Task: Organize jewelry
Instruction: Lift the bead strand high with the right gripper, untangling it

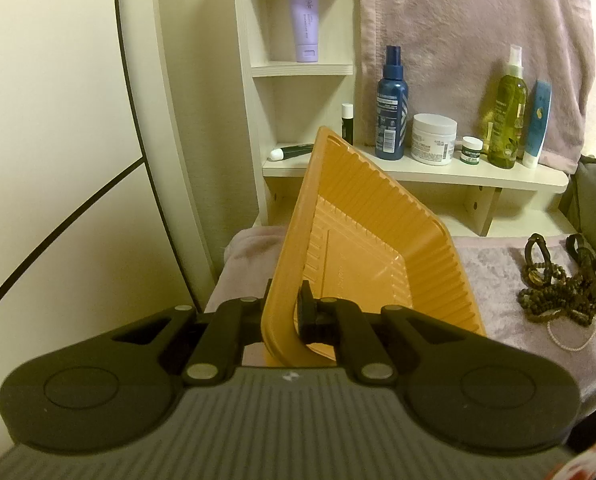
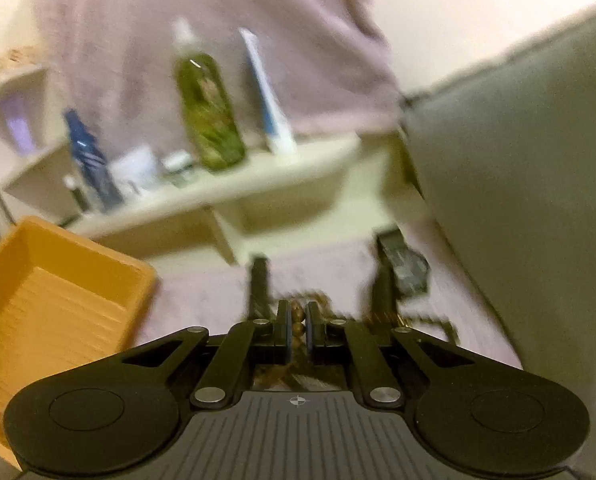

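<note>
An orange ribbed plastic tray [image 1: 377, 248] is tipped up above the pink cloth, and my left gripper [image 1: 288, 304] is shut on its near rim. To the right of it, a tangle of dark brown beaded jewelry [image 1: 557, 292] lies on the cloth beside a thin white chain [image 1: 569, 340]. In the blurred right wrist view, my right gripper [image 2: 298, 320] is shut on brown beads [image 2: 298, 314] pinched between its pads. More of the strand trails below and to the right. The tray [image 2: 58, 292] sits at that view's lower left.
A cream shelf [image 1: 437, 172] behind holds a blue spray bottle [image 1: 391, 108], a white jar [image 1: 433, 140], a green bottle [image 1: 505, 112] and a blue-white tube [image 1: 537, 124]. A lilac tube [image 1: 305, 20] stands higher up. A grey cushion [image 2: 517, 200] rises at right, near a dark object [image 2: 401, 264].
</note>
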Action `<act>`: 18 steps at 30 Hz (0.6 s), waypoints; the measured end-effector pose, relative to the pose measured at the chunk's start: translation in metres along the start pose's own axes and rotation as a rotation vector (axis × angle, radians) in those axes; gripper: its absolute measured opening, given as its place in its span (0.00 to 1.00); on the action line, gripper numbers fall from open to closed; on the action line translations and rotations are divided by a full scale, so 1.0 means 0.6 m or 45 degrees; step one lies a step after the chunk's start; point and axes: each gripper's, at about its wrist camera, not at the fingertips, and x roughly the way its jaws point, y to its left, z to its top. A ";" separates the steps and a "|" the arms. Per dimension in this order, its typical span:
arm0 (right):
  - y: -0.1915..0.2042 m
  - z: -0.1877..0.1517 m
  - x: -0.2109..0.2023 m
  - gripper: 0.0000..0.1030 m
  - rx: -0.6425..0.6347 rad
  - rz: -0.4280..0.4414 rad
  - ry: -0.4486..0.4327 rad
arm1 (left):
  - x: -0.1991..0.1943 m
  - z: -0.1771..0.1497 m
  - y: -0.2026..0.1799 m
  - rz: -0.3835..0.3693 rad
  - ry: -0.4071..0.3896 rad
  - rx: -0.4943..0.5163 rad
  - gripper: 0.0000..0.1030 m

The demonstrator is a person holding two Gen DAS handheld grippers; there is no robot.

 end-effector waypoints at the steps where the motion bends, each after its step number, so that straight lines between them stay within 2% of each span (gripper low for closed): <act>1: 0.007 0.008 -0.004 0.06 -0.018 0.018 -0.012 | -0.001 0.000 0.001 -0.002 -0.001 -0.002 0.07; 7: 0.048 0.054 -0.028 0.06 -0.126 0.114 -0.070 | 0.000 0.001 0.002 -0.003 -0.007 -0.007 0.07; 18: 0.084 0.116 -0.073 0.06 -0.247 0.152 -0.184 | -0.003 0.004 0.003 -0.006 -0.020 -0.018 0.07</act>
